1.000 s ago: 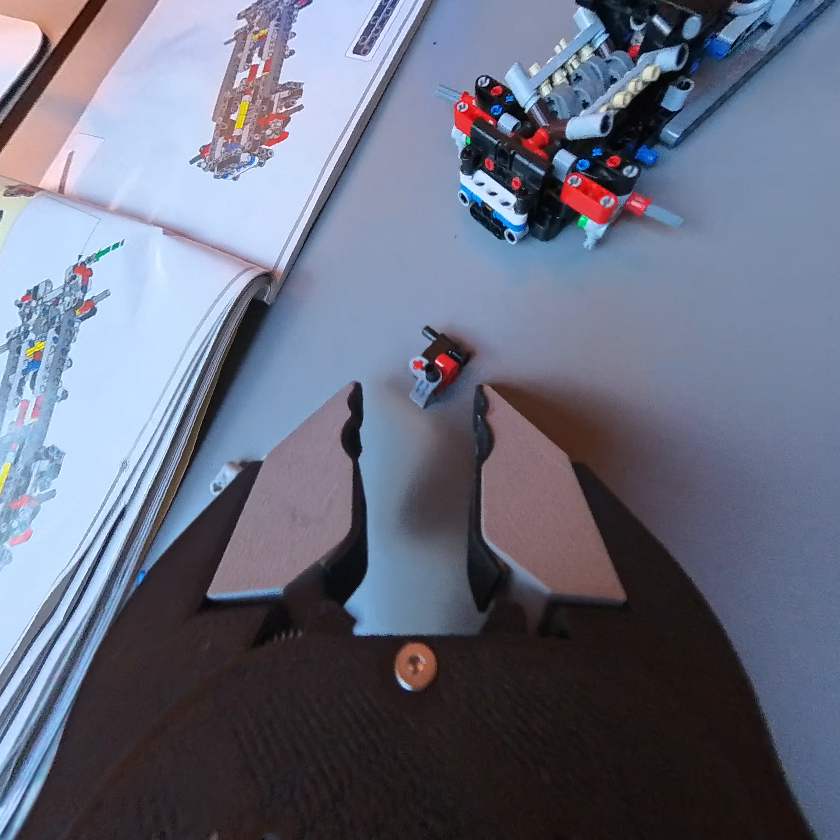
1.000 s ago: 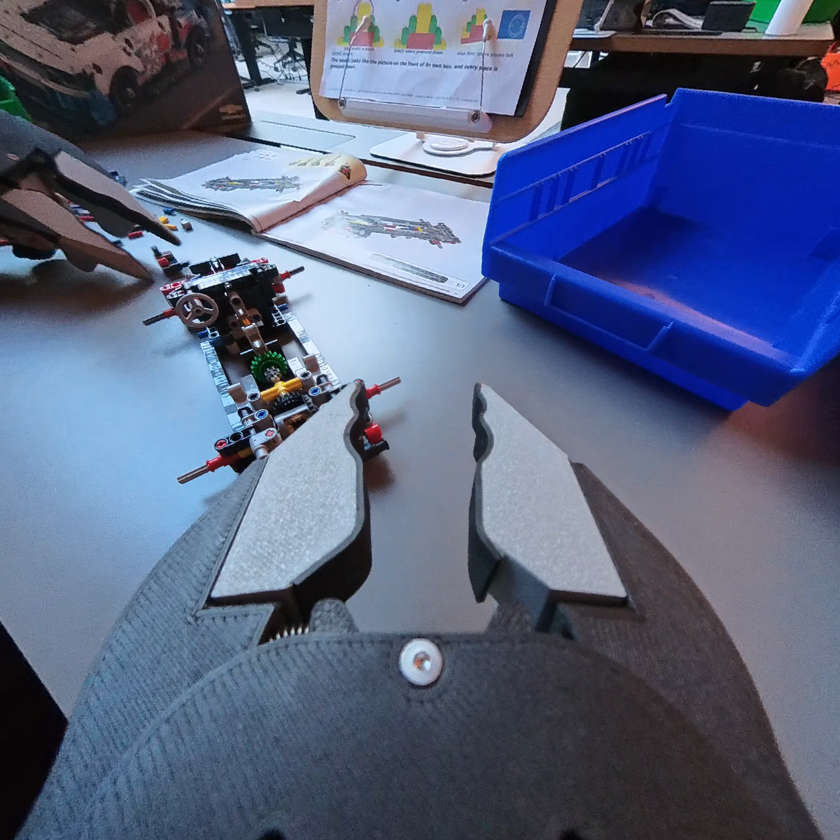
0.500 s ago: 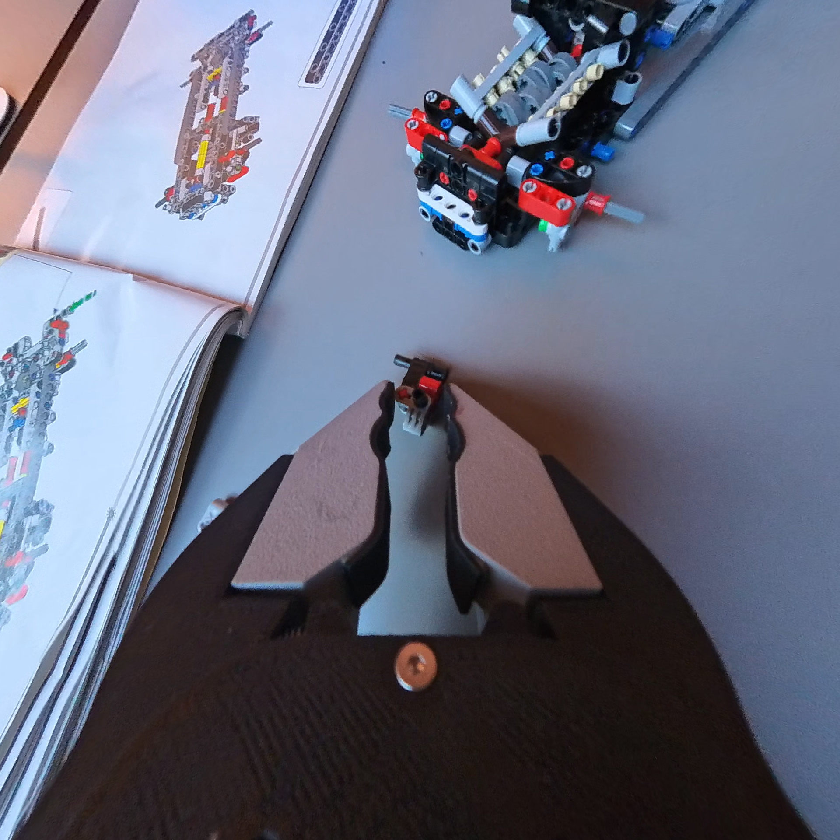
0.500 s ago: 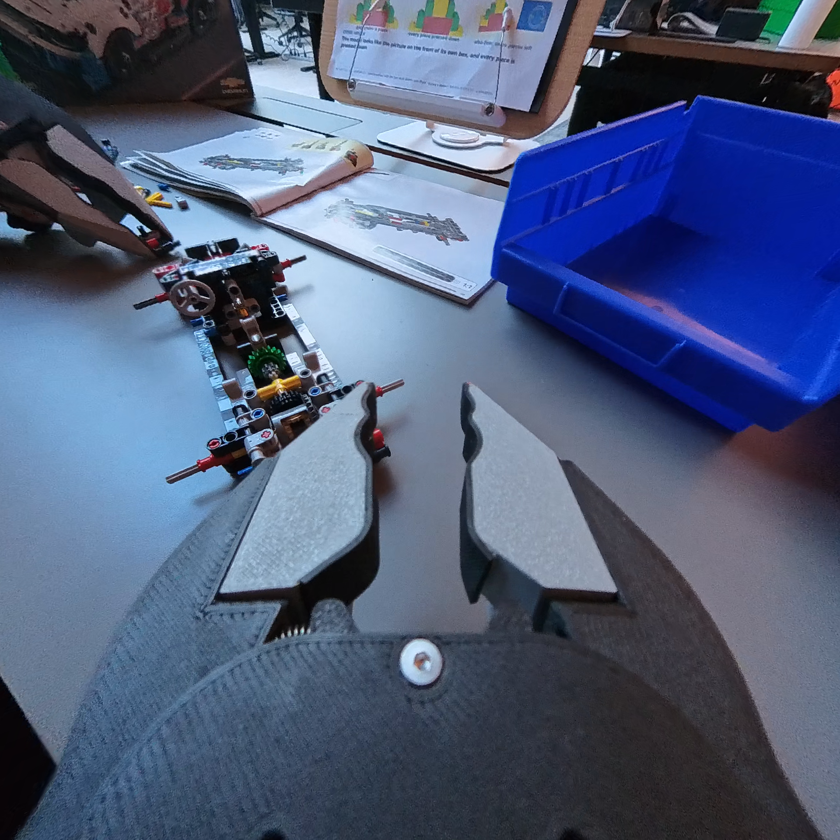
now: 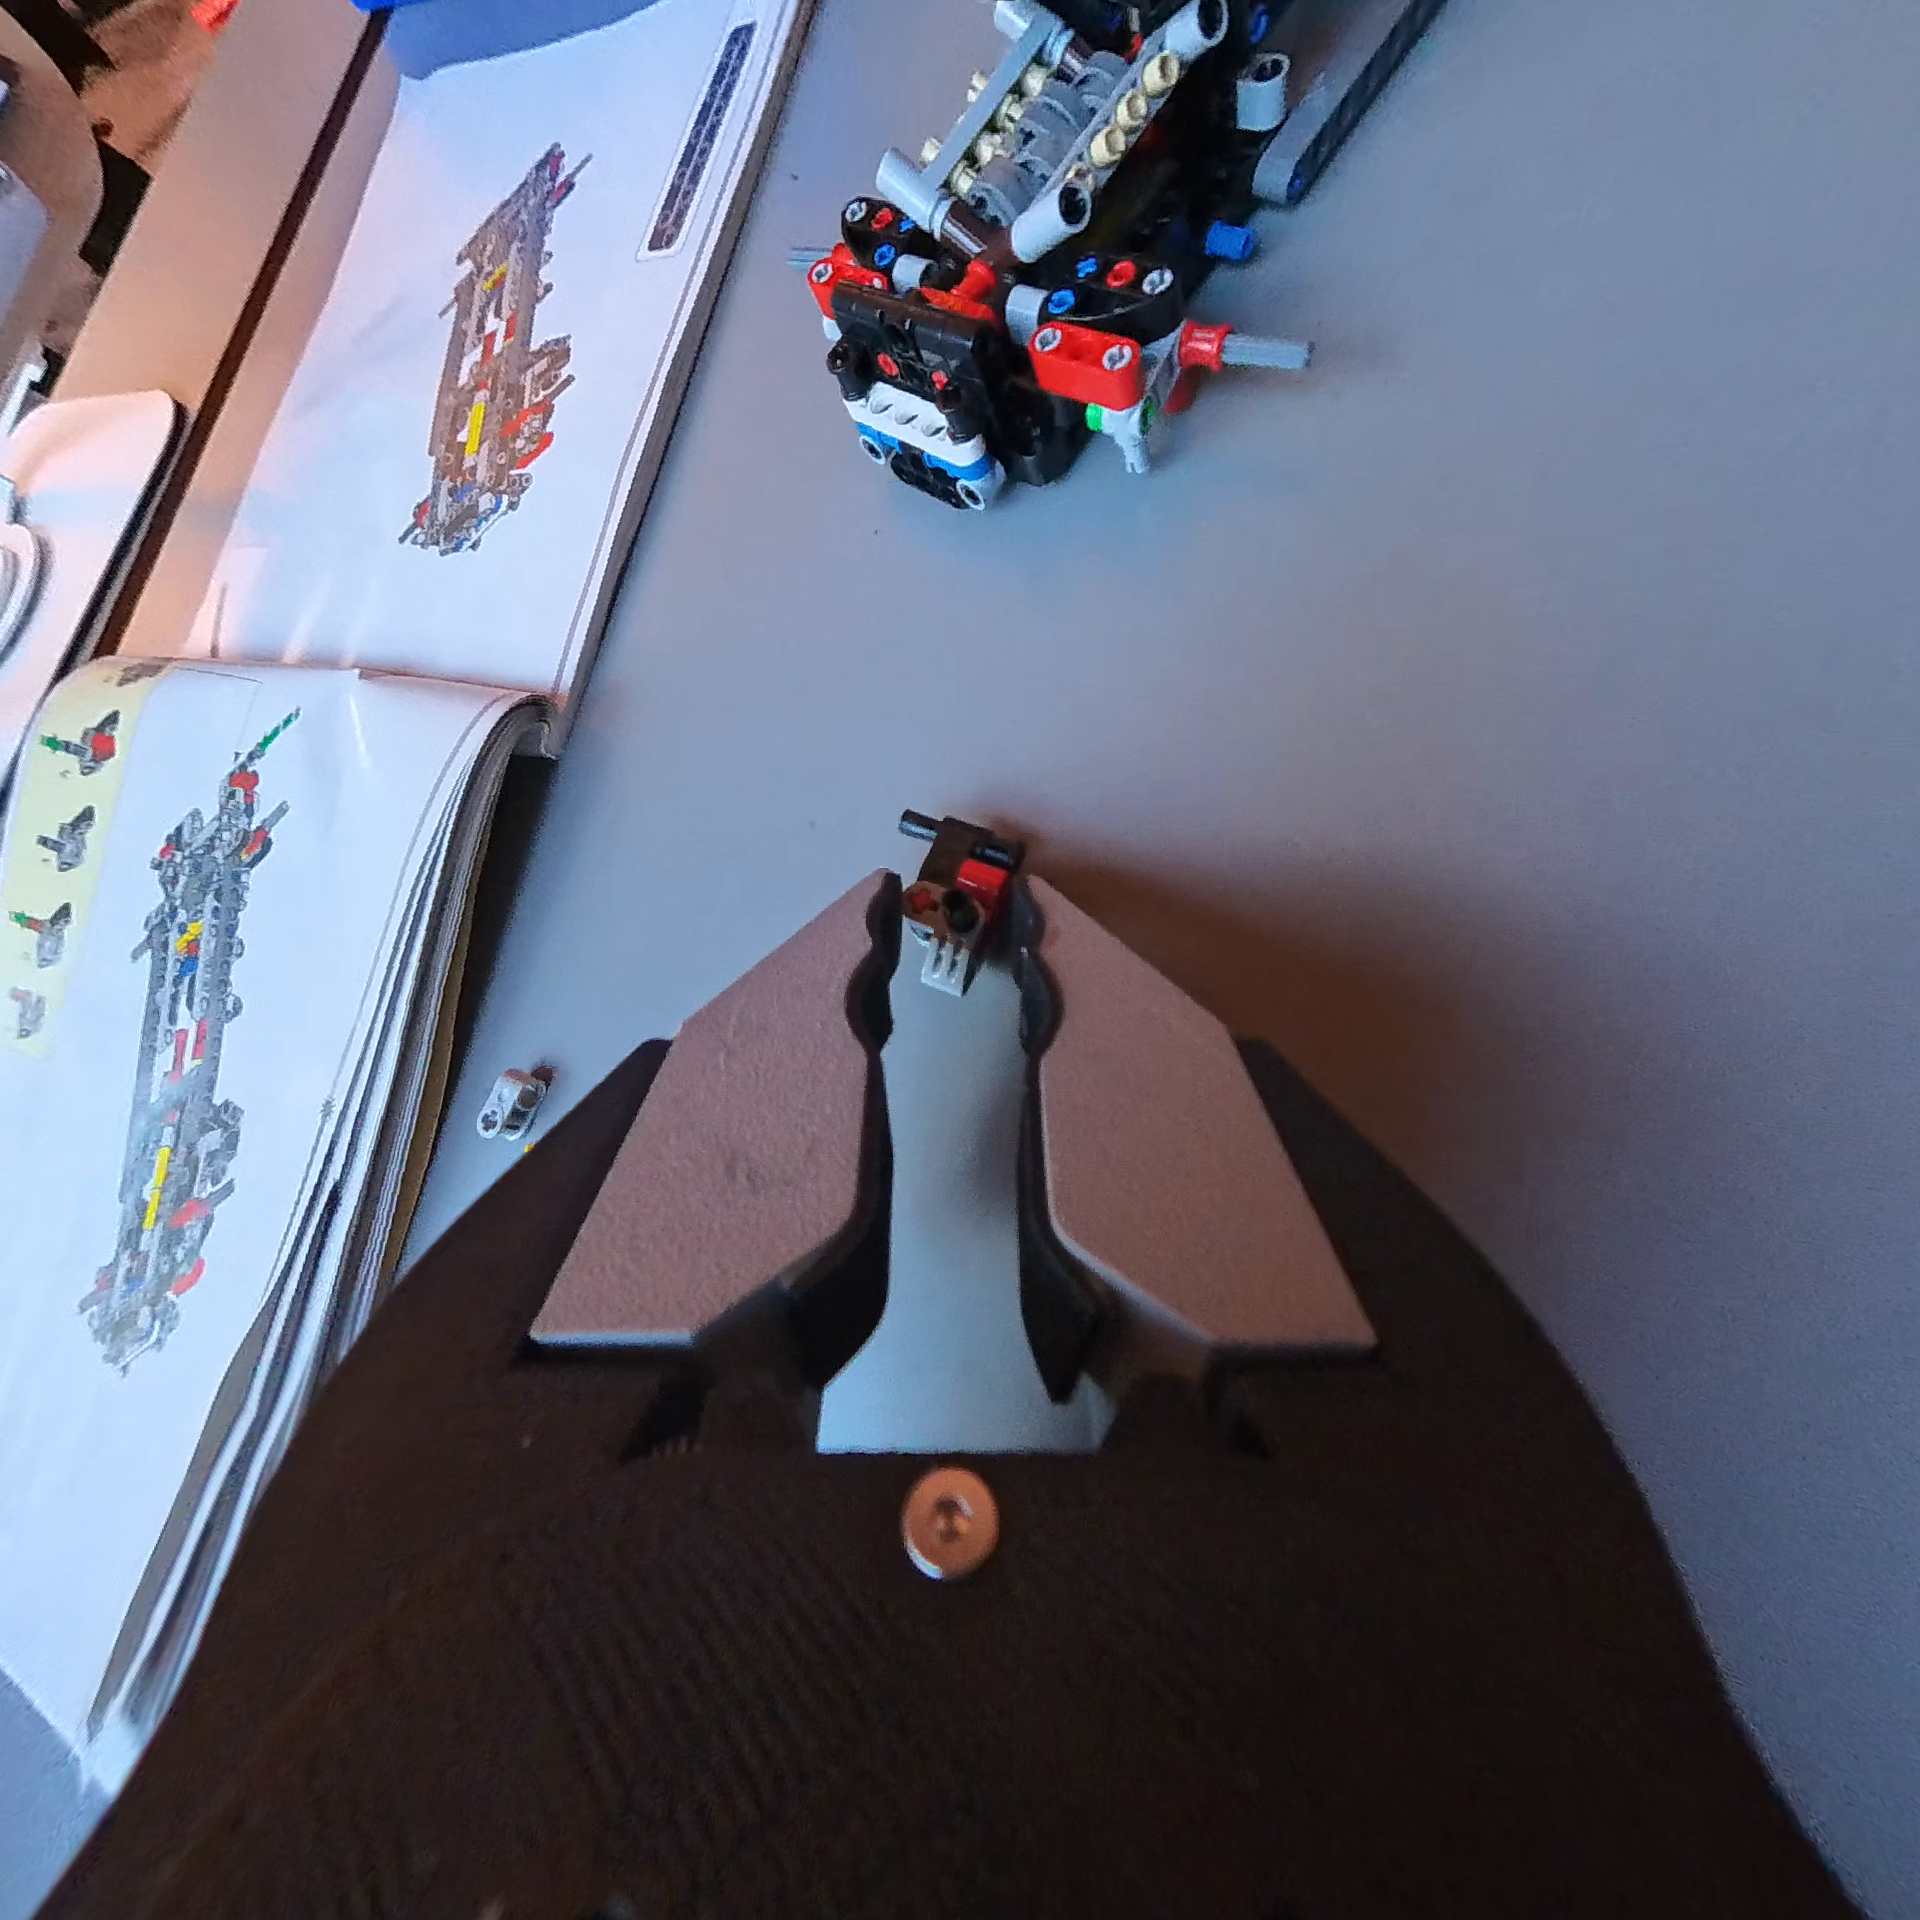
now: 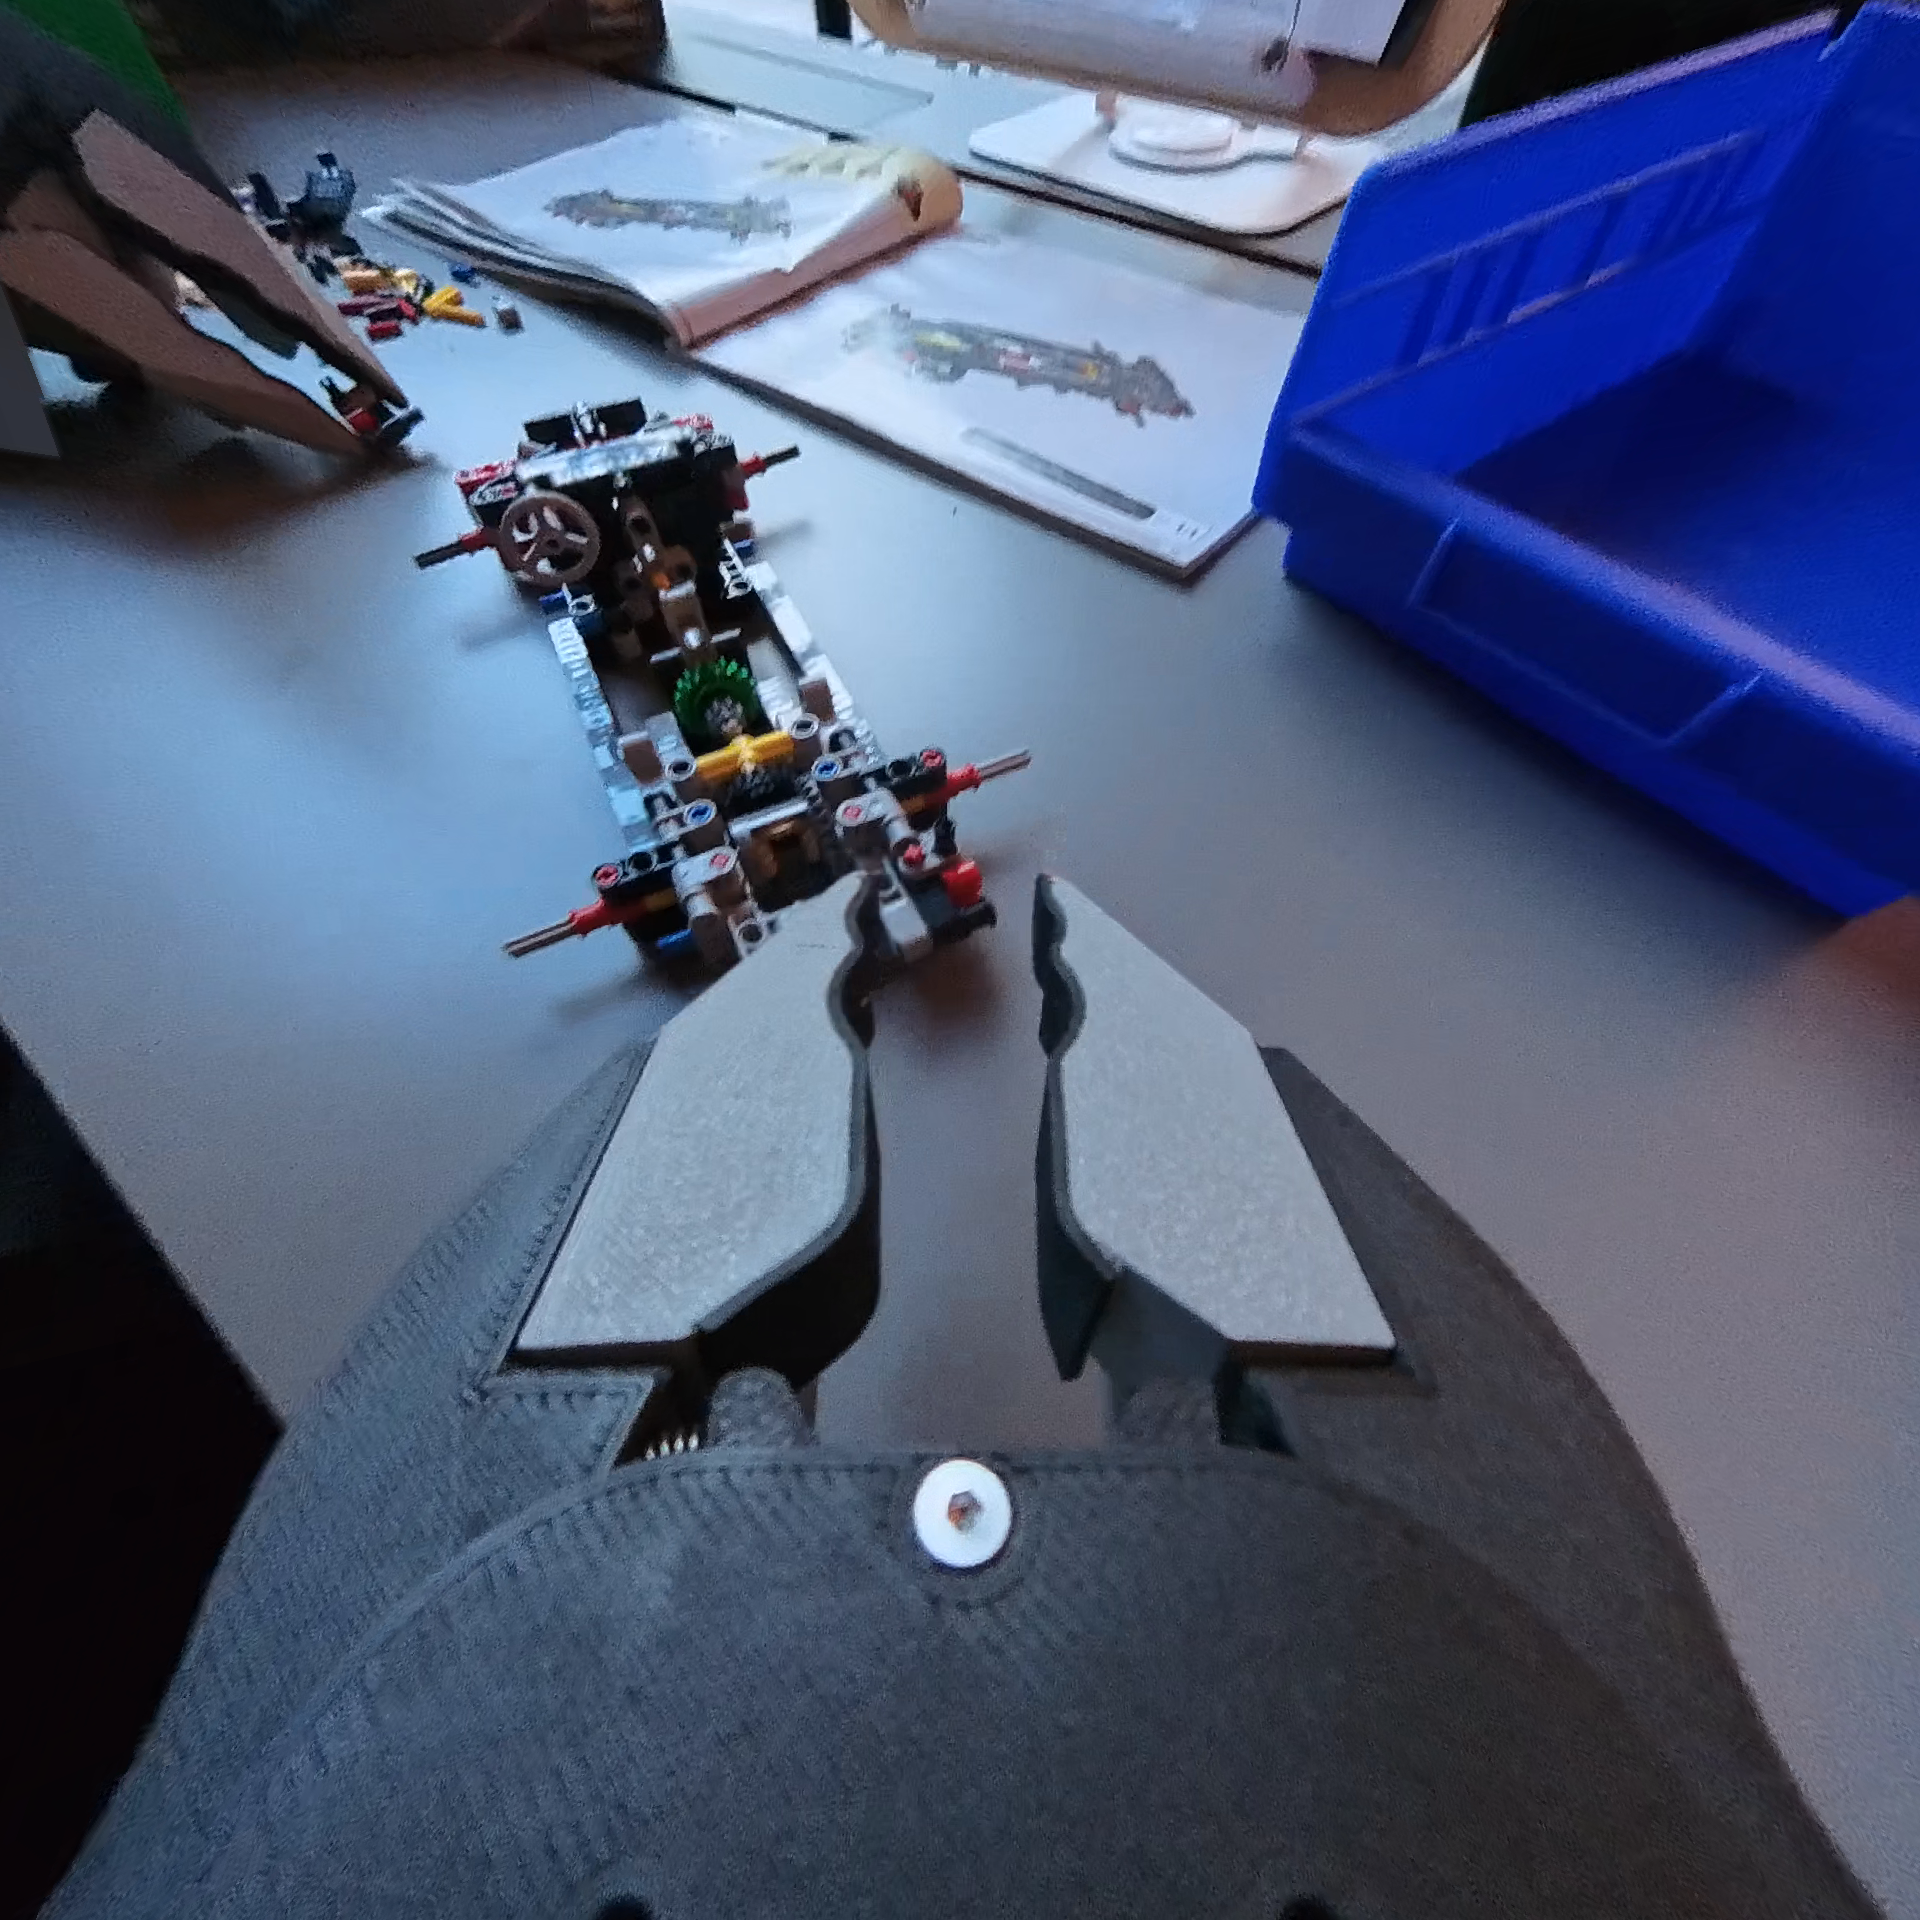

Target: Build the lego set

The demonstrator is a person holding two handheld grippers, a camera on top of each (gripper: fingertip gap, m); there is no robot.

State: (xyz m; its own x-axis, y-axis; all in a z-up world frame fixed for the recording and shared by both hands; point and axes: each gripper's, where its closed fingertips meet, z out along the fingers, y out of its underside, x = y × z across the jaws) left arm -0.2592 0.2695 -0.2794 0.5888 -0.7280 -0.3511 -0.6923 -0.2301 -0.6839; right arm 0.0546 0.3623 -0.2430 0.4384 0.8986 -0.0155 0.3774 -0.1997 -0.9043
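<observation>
Left gripper (image 5: 951, 914): closed at its tips on a small red, black and grey brick piece (image 5: 958, 902), held near the front of the chassis model (image 6: 686, 686).
Right gripper (image 6: 945, 914): parted and unloaded, its tips just beside the model's rear corner.
Blue bin (image 6: 1621, 436): right of the model.

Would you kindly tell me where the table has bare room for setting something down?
Bare grey table lies between the brick chassis and the blue bin, and left of the chassis. It is crowded by the loose bricks near the open booklet.
</observation>
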